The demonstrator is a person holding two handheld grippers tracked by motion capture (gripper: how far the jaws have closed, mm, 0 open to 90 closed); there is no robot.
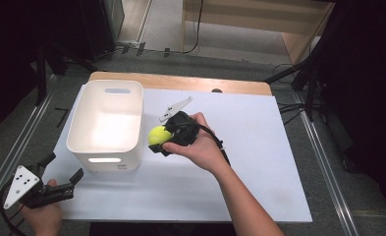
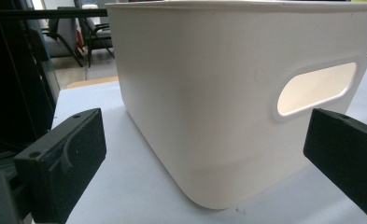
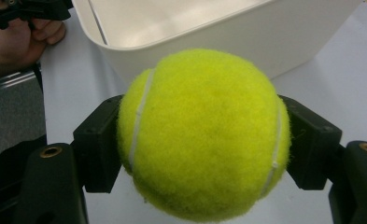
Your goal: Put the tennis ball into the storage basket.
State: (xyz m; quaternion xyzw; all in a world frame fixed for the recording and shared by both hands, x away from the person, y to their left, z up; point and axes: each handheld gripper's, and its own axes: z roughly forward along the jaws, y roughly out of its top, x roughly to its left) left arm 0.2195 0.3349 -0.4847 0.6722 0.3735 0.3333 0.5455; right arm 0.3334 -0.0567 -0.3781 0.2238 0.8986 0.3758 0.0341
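A yellow tennis ball [image 1: 159,134] [image 3: 204,135] is clamped between the jaws of my right gripper [image 1: 162,140] [image 3: 204,144], held just right of the white plastic bin [image 1: 105,120] [image 3: 218,28] and near its rim. The bin looks empty inside and has handle slots in its end walls. My left gripper [image 1: 63,172] [image 2: 204,158] stands open at the table's front left corner, pointing at the bin's [image 2: 228,93] near wall with nothing between its jaws.
The bin sits on a white sheet [image 1: 259,147] over a wooden table [image 1: 180,81]. Metal rails [image 1: 323,157] run along both sides. The sheet right of my right hand is bare.
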